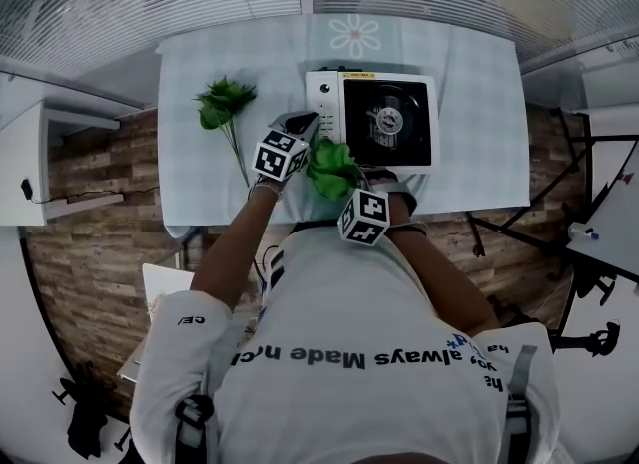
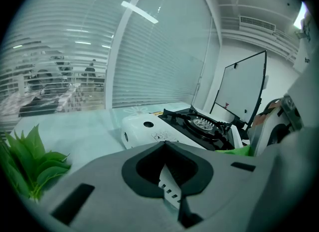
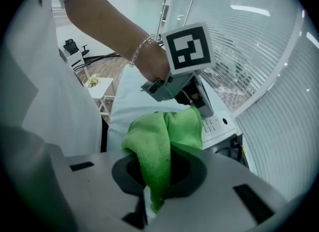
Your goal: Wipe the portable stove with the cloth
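One portable stove (image 1: pixel 371 120) and one leafy sprig (image 1: pixel 222 103) are seen on the worktop (image 1: pixel 479 133). One green cloth (image 3: pixel 164 136) is clamped in the right gripper (image 3: pixel 160 162) at the stove's near-left corner, which it partly hides. The left gripper (image 2: pixel 165 146) is closed, seemingly on nothing.

The left gripper (image 2: pixel 165 144) has its jaws closed tip to tip with nothing between them. Just beyond the tips a white stove (image 2: pixel 147 127) sits on a pale table (image 2: pixel 84 135), its black burner (image 2: pixel 202 122) facing up. A sliver of green cloth (image 2: pixel 235 150) shows at the stove's right. Green leaves (image 2: pixel 29 160) lie at lower left. Blinds (image 2: pixel 149 61) fill the background, and a dark-framed board (image 2: pixel 241 91) stands at right.
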Demonstrator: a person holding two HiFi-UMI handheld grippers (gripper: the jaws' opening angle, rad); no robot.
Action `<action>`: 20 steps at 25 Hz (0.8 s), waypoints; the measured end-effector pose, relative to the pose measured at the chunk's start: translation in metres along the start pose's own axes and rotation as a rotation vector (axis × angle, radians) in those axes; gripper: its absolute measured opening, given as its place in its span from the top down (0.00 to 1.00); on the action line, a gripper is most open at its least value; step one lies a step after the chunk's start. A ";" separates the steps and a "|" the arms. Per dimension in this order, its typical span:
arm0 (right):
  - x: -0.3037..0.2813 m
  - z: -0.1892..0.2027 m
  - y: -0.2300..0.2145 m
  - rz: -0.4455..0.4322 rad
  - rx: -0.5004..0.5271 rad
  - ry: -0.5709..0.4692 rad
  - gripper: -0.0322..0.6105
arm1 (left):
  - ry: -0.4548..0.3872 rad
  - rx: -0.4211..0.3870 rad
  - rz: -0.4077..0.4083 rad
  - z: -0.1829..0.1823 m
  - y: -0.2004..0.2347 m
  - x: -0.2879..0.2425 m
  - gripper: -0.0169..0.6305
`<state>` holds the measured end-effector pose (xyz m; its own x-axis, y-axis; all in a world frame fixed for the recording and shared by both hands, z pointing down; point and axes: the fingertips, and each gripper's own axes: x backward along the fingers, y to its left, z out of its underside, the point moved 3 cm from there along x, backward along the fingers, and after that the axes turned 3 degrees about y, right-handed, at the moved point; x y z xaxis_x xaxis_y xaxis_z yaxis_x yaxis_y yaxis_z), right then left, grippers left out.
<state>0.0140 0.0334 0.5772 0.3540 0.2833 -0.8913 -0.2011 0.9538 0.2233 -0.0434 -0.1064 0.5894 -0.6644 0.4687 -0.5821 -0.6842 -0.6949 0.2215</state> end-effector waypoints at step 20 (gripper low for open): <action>0.019 0.068 -0.020 -0.098 -0.068 0.077 0.91 | 0.029 -0.054 -0.017 0.002 -0.001 -0.002 0.96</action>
<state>0.0869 0.0262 0.5829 0.3047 0.1779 -0.9357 -0.2311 0.9669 0.1085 -0.0421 -0.1059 0.5915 -0.6433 0.4655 -0.6079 -0.6775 -0.7159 0.1688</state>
